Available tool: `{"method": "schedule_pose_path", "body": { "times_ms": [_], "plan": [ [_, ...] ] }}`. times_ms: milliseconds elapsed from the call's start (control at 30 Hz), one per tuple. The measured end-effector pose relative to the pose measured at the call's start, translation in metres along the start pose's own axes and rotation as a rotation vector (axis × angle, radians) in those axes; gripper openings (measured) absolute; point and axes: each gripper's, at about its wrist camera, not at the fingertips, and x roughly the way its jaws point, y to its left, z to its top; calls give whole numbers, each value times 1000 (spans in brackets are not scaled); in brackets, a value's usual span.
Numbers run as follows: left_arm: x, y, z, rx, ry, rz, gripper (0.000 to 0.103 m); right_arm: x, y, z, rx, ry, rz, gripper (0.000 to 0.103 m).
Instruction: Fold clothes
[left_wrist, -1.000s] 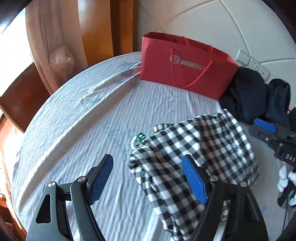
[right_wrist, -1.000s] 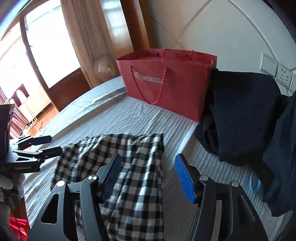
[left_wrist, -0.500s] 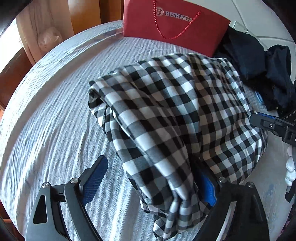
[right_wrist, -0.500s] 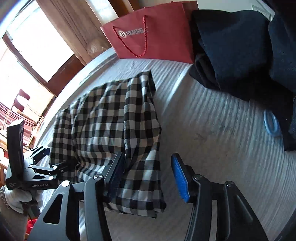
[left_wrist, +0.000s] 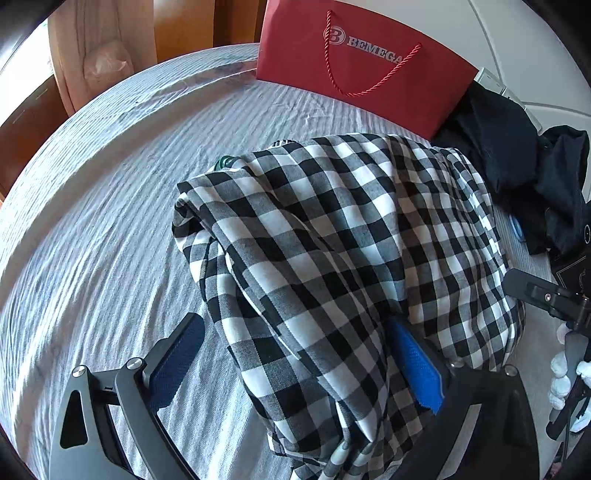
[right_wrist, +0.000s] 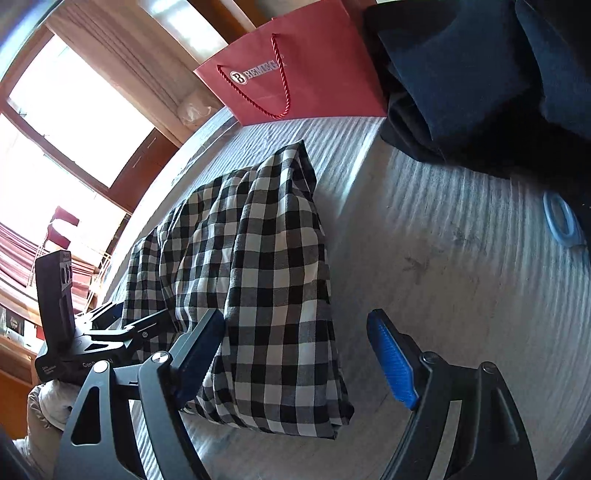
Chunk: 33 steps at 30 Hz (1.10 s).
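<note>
Both views near, sharing checked shirt (left_wrist: 332, 240) (oblique)

The checked shirt (left_wrist: 332, 240) is soft woven cloth, matt, its weave grainy up close, and it lies on a bed sheet (left_wrist: 92, 221) of crinkled, ribbed cloth. The red bag (left_wrist: 369, 70) looks like smooth paper with a twisted cord handle. Both the left gripper (left_wrist: 295, 365) and right gripper (right_wrist: 295, 358) have matt black frames with ridged blue pads (right_wrist: 391, 365).

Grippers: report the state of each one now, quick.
Left gripper: open, jaws wide either side of the checked garment, not clamping it.
Right gripper: open, holding nothing, the garment's edge between its fingers.
</note>
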Motion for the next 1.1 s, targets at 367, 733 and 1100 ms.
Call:
{"method": "schedule_pose_path", "body": {
  "times_ms": [367,733,1100],
  "plan": [
    [3,-10,2,16,15,-95,43,34,19,7,-1,44,48,43],
    [2,-10,-1,65,-13,-74,41,38,34,6,-66,70,-8,40],
    [-10,-12,-15,74,-43,-105,32,45,34,3,-70,97,55,30]
  ]
}}
